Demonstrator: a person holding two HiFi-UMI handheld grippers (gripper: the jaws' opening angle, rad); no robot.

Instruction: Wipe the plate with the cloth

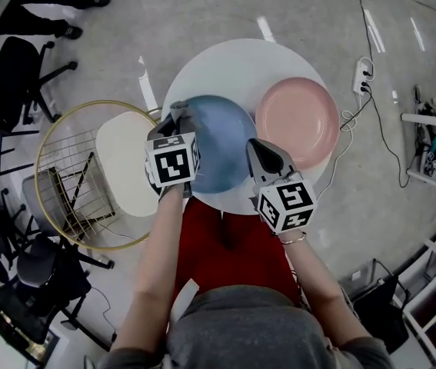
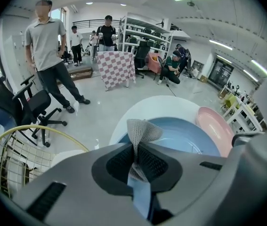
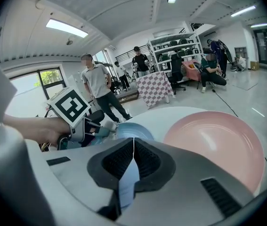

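A blue plate point(image 1: 221, 146) lies on the round white table point(image 1: 225, 58), with a pink plate point(image 1: 297, 121) to its right. My left gripper point(image 1: 180, 115) is shut on a grey knitted cloth point(image 2: 141, 128), held at the blue plate's point(image 2: 190, 136) far left rim. A fold of cloth sticks up past the left gripper's point(image 2: 135, 147) jaws. At the blue plate's near right edge, my right gripper point(image 1: 266, 154) is shut on the rim. The right gripper view shows that gripper point(image 3: 133, 144) with the blue plate point(image 3: 129, 130) running between its closed jaws, and the pink plate point(image 3: 213, 140) beside it.
A gold wire chair with a white seat point(image 1: 125, 171) stands left of the table. Black office chairs point(image 1: 18, 75) sit further left. A power strip and cables point(image 1: 364, 75) lie on the floor at right. Several people point(image 2: 48, 51) stand or crouch in the room beyond.
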